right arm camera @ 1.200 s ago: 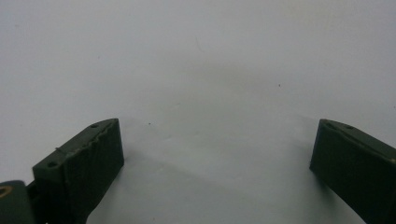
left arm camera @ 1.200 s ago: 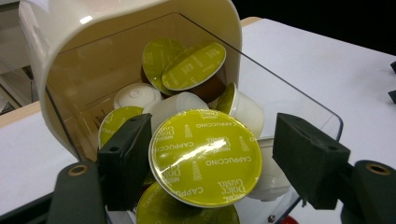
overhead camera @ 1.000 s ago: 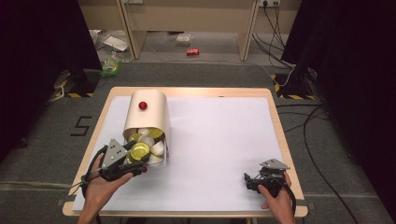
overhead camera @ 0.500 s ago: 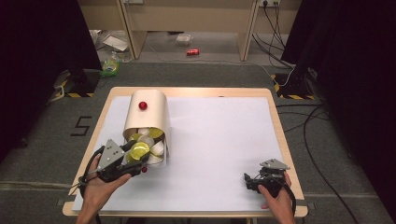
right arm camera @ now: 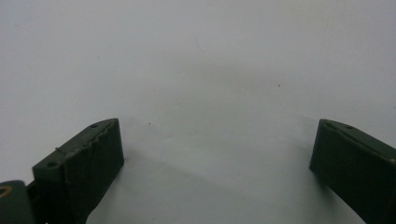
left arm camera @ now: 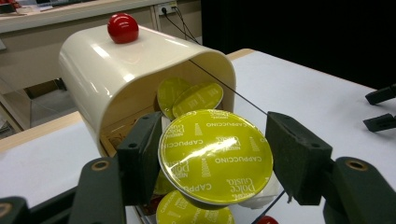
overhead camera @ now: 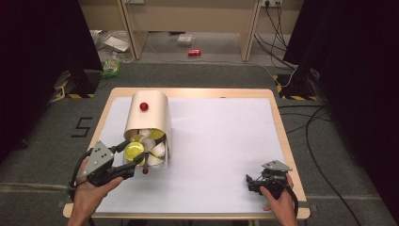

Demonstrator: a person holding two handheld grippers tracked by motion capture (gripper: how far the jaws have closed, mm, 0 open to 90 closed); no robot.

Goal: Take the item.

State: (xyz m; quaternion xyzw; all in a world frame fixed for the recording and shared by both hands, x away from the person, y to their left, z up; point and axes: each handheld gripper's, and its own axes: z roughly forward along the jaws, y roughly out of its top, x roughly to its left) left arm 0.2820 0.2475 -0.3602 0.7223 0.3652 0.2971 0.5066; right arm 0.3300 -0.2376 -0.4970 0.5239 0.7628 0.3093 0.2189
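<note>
Capsule (overhead camera: 134, 150) of yellow-lidded cappuccino sits clamped in the left gripper (overhead camera: 133, 159) at the mouth of a cream container (overhead camera: 147, 115) lying on its side near the left of the white-covered table (overhead camera: 221, 141), as seen from the high view; more capsules crowd the opening, and a small red ball (overhead camera: 145, 171) lies just beside it. The right gripper (overhead camera: 250, 181) rests well apart near the front right corner.

From the left gripper view, both black jaws press the rim of the capsule (left arm camera: 215, 156) edge-on, its foil lid facing the camera, with other capsules (left arm camera: 189, 95) behind it inside the container (left arm camera: 116, 70), whose red knob (left arm camera: 123, 27) sits on top. Drawing it straight out along the opening, level and slow, looks the safest way to avoid dragging neighbours out or crushing the rim.

In the right gripper view, the jaws stand wide apart over bare white tabletop (right arm camera: 201, 70), holding nothing.
</note>
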